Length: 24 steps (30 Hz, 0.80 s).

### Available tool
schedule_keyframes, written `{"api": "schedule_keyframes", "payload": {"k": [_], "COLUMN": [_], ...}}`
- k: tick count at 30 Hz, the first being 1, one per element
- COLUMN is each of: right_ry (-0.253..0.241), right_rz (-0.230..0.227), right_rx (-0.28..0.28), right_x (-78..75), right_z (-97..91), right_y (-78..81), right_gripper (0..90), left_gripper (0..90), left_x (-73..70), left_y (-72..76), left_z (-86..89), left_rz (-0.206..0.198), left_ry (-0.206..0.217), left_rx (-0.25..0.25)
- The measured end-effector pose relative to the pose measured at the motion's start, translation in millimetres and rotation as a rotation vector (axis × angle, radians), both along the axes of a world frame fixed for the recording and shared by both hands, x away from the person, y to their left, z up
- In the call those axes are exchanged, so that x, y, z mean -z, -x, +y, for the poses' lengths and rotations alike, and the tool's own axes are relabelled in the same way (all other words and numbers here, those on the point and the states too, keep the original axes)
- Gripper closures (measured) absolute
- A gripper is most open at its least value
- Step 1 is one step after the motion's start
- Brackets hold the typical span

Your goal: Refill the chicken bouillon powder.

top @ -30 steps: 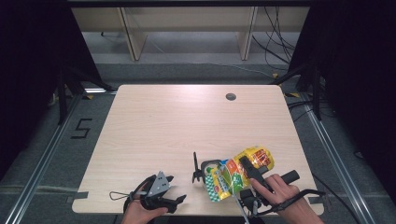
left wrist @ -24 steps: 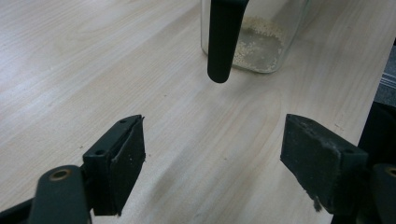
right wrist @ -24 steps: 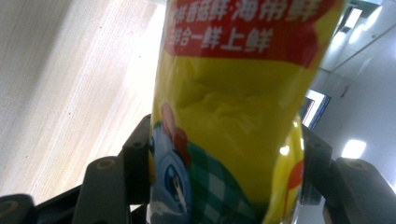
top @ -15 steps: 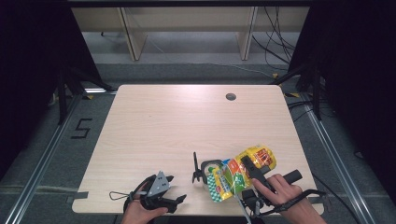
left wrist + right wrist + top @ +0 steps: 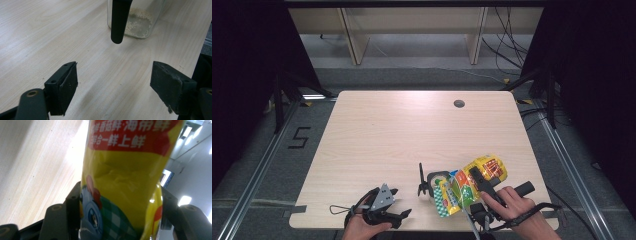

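Right claw (image 5: 120,220) clamped on the yellow printed plastic snack bag (image 5: 477,177) near the counter's (image 5: 402,135) front right corner, unmoved since a second ago; left claw (image 5: 113,87) open, empty

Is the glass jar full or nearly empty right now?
Nearly empty. In the left gripper view the glass jar holds just a thin layer of pale grains at its bottom; the walls above look clear.

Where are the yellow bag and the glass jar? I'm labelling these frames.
yellow bag (image 5: 125,177), right gripper view, on its creased yellow front.
glass jar (image 5: 138,25), left gripper view, on its lower wall, by the pale grains.
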State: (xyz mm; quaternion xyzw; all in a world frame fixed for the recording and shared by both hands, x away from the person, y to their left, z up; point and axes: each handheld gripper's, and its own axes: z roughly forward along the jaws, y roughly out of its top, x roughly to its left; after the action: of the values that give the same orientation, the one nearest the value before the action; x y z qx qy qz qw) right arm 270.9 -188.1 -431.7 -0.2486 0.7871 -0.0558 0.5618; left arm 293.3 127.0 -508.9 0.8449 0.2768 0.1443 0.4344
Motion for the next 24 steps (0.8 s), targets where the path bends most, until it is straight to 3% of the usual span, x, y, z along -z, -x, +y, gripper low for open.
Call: {"api": "schedule_keyframes", "payload": {"k": [1,2,3,7,8,9,12,14,21,24], "right_ry": [-0.001,0.003,0.007,0.006,0.004,0.007,0.010,0.009,0.037,0.025], "right_rz": [-0.001,0.006,0.004,0.002,0.005,0.002,0.002,0.003,-0.017,-0.015], "right_rx": [0.001,0.003,-0.005,-0.007,-0.009,-0.009,-0.006,-0.003,0.005,0.011], "right_x": [1.1,1.4,0.8,-0.6,-0.2,-0.2,-0.3,0.1,-3.9,-2.7], "right_z": [0.3,1.4,2.7,3.8,3.9,4.6,3.8,3.1,2.8,4.3], "right_y": [0.5,1.0,0.5,0.8,0.9,0.4,0.1,-0.2,-3.1,-2.0], "right_gripper": [39.9,39.9,39.9,40.1,40.1,40.1,40.2,40.2,40.3,40.3], "left_gripper": [21.3,21.3,21.3,21.3,21.3,21.3,21.3,21.3,21.3,21.3], "left_x": [0.2,1.1,0.4,0.7,0.2,0.1,0.7,0.5,2.4,1.2], "left_y": [-0.8,0.7,0.9,0.4,-0.7,-0.3,0.0,-1.1,-0.1,-0.2], "left_z": [0.6,-0.8,-0.6,-1.1,0.1,0.4,-0.6,0.3,-1.5,-0.5], "left_rz": [-0.006,0.019,0.024,0.012,0.008,0.005,0.011,0.003,0.013,0.012], "left_ry": [-0.007,0.010,-0.003,-0.001,-0.030,-0.033,0.000,-0.021,0.000,-0.002], "left_rx": [0.008,-0.012,-0.009,0.000,0.003,0.002,0.001,0.000,-0.013,-0.008]}}
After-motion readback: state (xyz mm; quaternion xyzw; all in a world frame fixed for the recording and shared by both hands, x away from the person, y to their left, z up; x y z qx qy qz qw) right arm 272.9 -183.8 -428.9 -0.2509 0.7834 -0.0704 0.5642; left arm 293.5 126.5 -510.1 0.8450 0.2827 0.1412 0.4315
